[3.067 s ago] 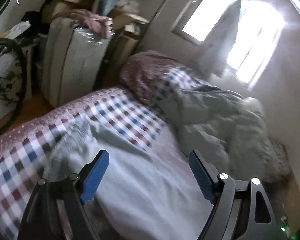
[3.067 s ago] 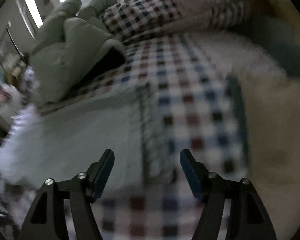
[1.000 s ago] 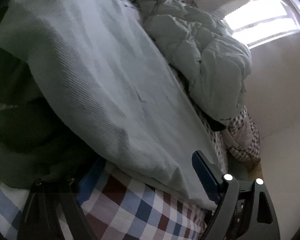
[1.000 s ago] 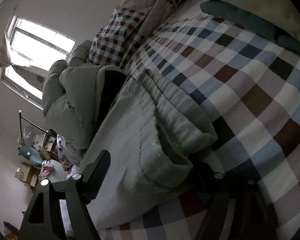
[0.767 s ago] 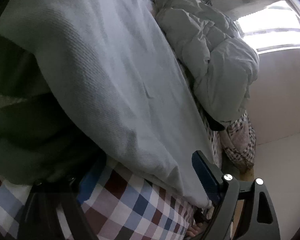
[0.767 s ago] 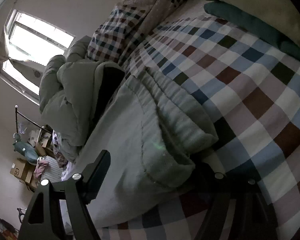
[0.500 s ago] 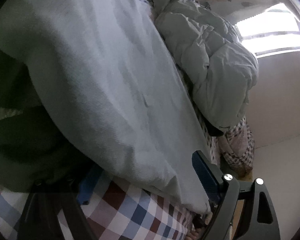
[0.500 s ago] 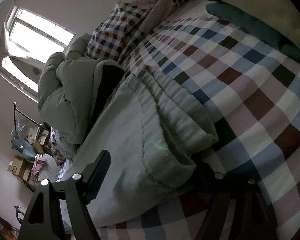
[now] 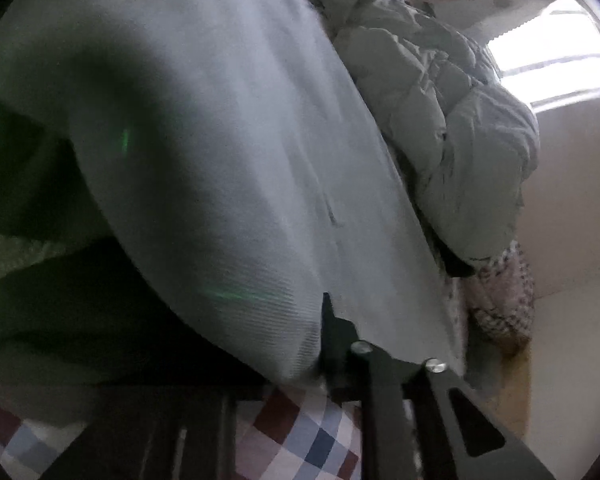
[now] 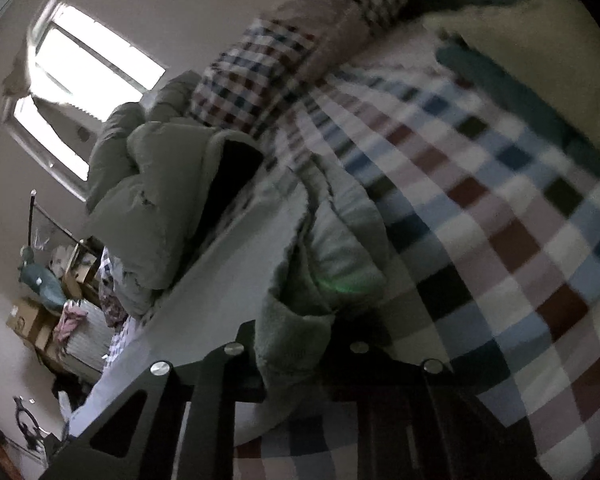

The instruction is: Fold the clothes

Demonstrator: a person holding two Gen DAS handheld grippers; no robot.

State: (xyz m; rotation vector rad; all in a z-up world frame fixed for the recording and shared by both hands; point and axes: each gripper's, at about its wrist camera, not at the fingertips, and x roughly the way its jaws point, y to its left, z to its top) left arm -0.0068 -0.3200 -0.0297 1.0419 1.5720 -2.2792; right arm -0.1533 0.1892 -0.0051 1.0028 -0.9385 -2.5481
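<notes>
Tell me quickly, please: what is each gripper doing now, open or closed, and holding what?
Left gripper: closed on an edge of the pale garment.
Right gripper: closed on the same garment's thick ribbed hem.

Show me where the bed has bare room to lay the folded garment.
Bare checked bedspread lies between the pale sweatshirt and the green-edged cushion. It is crowded on the window side: the puffy jacket and rolled checked quilt press against the sweatshirt there.
</notes>
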